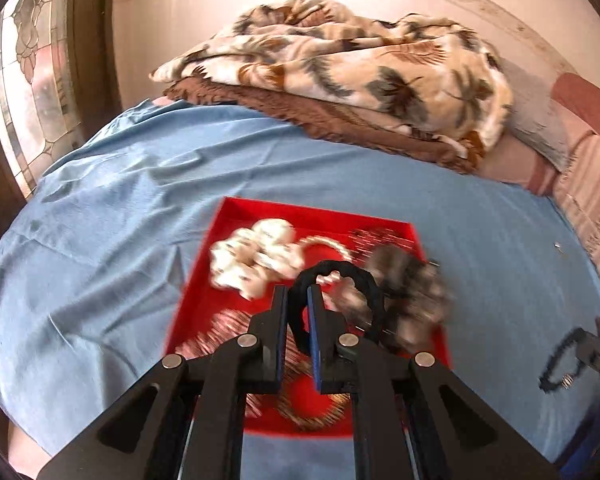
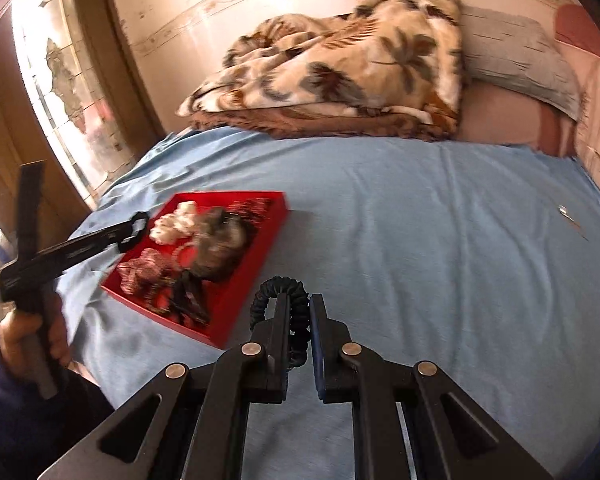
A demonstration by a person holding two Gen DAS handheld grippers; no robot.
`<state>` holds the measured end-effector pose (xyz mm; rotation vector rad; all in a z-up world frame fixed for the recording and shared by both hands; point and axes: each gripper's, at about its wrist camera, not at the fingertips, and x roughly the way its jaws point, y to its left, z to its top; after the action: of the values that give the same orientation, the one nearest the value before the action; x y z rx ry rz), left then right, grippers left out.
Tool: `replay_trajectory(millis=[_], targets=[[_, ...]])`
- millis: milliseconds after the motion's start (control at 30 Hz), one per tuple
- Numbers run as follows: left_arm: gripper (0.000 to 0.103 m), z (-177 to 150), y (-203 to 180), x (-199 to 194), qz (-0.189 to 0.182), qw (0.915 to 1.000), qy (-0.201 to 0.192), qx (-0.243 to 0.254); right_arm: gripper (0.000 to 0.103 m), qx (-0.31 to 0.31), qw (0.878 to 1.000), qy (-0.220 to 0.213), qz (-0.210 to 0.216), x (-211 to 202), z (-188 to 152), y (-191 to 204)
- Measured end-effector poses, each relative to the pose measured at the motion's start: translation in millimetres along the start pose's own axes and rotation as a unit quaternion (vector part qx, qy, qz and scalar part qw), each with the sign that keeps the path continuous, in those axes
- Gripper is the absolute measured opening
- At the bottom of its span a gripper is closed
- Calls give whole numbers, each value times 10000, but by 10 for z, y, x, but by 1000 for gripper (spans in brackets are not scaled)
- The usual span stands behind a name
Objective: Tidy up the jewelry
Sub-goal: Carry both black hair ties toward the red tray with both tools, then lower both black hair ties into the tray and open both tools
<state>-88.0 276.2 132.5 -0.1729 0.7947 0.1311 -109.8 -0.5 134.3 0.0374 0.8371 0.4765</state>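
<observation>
Hovering left claw [image 1: 298, 300] over red tray [image 1: 236, 216], pinching black band [image 1: 364, 280]

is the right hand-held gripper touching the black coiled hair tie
Touching. The right wrist view shows the right hand-held gripper with its fingers closed on the black coiled hair tie, which loops out above the fingertips, lifted clear of the blue sheet.

Daylight enters through the patterned window [image 1: 28, 92] at the left and overexposes it in the right wrist view. The room is bright with soft shadows. Motion blur smears the red tray [image 1: 236, 216] contents. Fisheye bends the edges, with dark corners.
</observation>
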Motion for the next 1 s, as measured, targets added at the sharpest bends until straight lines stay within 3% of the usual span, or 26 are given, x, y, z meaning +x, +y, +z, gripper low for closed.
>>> replay_trajectory(millis=[267, 567, 800, 1000], targets=[[9, 100, 595, 330, -219, 9959, 263, -835, 11, -310, 9984, 239, 404, 460, 353, 644], [9, 136, 849, 552, -336, 9903, 365, -1301, 11, -554, 9951, 548, 610, 1163, 683, 1245], [9, 102, 953, 725, 77, 9886, 588, -1381, 11, -608, 9939, 879, 273, 1700, 784, 1340], [9, 91, 940, 751, 135, 9894, 619, -1306, 11, -235, 9927, 1179, 55, 2072, 827, 1202]])
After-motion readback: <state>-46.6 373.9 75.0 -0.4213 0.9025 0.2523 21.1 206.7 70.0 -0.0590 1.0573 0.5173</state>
